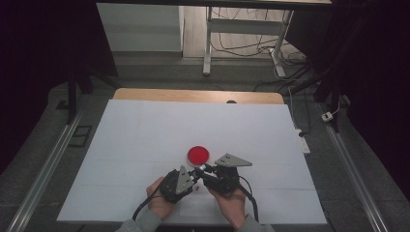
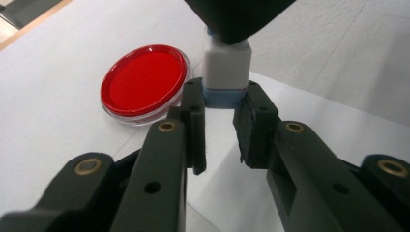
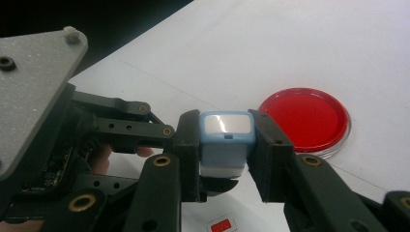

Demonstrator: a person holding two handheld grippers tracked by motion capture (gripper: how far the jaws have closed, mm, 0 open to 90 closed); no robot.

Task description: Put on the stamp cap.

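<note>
In the high view both grippers meet just in front of the red dish (image 1: 198,154). In the left gripper view the left gripper (image 2: 223,108) clamps the blue cap (image 2: 221,96) of the small white box (image 2: 226,63). In the right gripper view the right gripper (image 3: 225,145) clamps that box's body, so I judge a straight, steady pull apart best, keeping it clear of the dish

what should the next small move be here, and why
Probably pull the two tools gently apart: the left tool grips the blue cap end of the small white box, the right tool its body, beside the red dish.
</note>
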